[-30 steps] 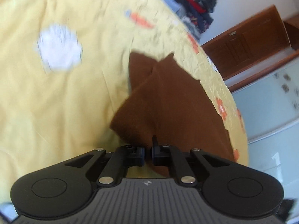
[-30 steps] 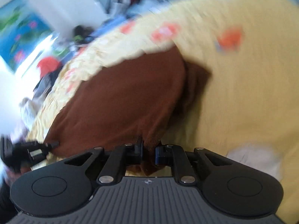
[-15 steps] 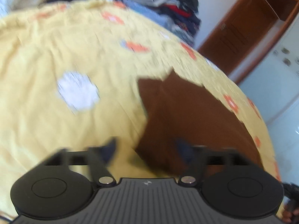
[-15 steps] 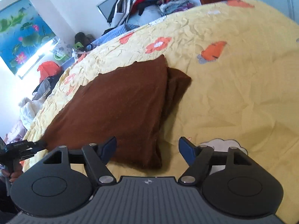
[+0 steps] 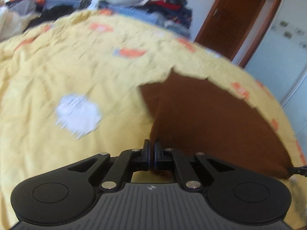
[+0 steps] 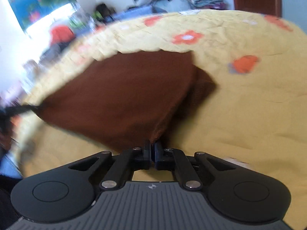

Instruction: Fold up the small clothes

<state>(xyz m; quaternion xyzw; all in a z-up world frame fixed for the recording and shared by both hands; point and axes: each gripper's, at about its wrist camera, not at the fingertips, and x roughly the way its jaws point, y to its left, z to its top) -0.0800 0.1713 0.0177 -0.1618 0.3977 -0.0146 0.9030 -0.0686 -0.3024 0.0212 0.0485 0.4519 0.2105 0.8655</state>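
A brown garment (image 5: 211, 118) lies folded on a yellow flowered bedsheet (image 5: 76, 67). My left gripper (image 5: 150, 149) is shut on the garment's near left corner. In the right wrist view the same garment (image 6: 124, 95) spreads ahead, and my right gripper (image 6: 152, 149) is shut on its near right corner, which is pulled up to a point. A second fold of the cloth (image 6: 203, 84) sticks out on the right. The left gripper's tip (image 6: 19, 109) shows at the garment's far left corner. Both views are motion-blurred.
The yellow sheet (image 6: 249, 105) has orange flowers and a white patch (image 5: 76, 113). Piles of clothes (image 5: 153, 2) lie beyond the bed. A brown door (image 5: 230, 15) and a pale wardrobe (image 5: 284, 48) stand at the right. A window (image 6: 48, 13) is at the far left.
Both grippers opened half a second ago, letting go of the garment as it lay on the bed. Both are now shut again on its near corners.
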